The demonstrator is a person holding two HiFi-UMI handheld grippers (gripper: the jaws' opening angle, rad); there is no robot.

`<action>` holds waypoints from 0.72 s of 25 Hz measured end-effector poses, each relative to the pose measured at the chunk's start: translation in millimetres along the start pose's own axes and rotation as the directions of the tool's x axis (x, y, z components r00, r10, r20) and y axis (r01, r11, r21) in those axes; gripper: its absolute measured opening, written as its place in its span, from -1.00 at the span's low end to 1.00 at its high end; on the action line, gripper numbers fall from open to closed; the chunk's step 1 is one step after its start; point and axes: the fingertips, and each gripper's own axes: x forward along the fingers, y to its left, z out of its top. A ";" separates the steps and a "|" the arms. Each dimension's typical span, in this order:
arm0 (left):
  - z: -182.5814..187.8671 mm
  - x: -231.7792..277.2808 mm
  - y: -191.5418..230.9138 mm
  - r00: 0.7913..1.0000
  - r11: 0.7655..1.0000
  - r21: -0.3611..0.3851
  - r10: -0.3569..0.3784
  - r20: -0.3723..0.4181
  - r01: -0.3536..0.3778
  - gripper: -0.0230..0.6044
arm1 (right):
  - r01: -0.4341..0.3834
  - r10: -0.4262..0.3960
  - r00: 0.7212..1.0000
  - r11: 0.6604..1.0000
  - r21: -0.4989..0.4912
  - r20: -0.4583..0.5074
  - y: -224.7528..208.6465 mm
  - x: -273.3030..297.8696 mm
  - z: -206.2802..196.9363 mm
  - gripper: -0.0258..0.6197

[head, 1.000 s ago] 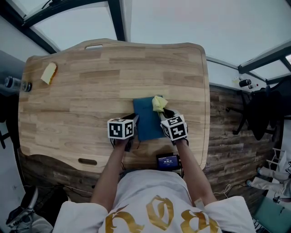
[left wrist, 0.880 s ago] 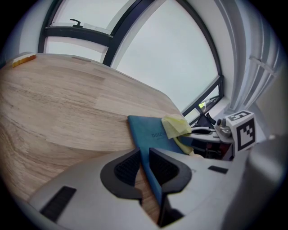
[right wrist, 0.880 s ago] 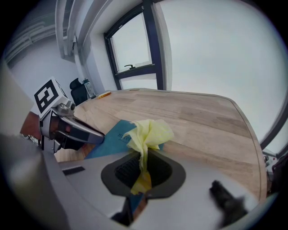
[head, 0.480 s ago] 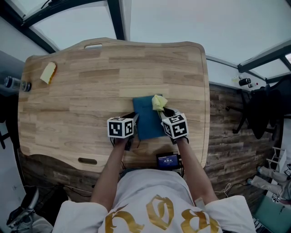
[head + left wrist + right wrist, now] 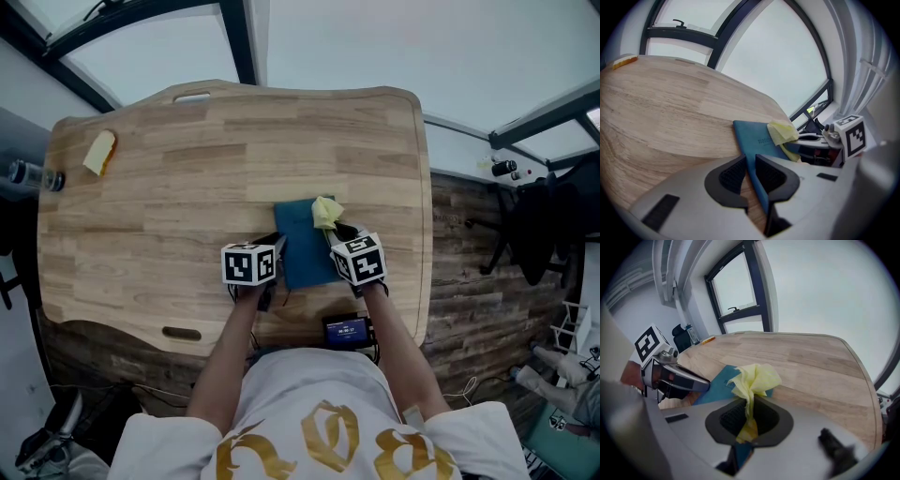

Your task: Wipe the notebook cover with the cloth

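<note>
- at lower centre of the head view, the left gripper [image 5: 751,161] stands with jaws partly apart astride the left edge of the notebook [image 5: 302,246], not clamping it; a hard wipe could slide the book.
- just beyond, the right gripper [image 5: 749,409] is clamped on the cloth [image 5: 754,378] at the cover's upper right corner; that thin fold may slip free.

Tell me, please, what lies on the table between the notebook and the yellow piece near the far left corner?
Nothing: in the head view the table is bare wood from the notebook to the yellow piece.
</note>
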 end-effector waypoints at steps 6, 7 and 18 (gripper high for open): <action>-0.4 -0.3 0.0 1.000 1.000 -0.002 0.000 -0.001 0.000 -0.70 | -0.017 0.017 1.000 1.000 -0.019 -0.002 7.1 4.1 2.9 -0.81; -0.2 -0.2 0.1 1.000 1.000 -0.003 0.000 -0.001 0.000 -0.70 | -0.022 0.022 1.000 0.999 -0.024 -0.002 9.2 5.5 3.9 -0.81; 0.5 0.1 -0.8 1.000 1.000 -0.002 -0.005 -0.002 0.005 -0.70 | -0.086 0.084 0.996 0.991 -0.104 -0.020 39.2 19.9 14.9 -0.81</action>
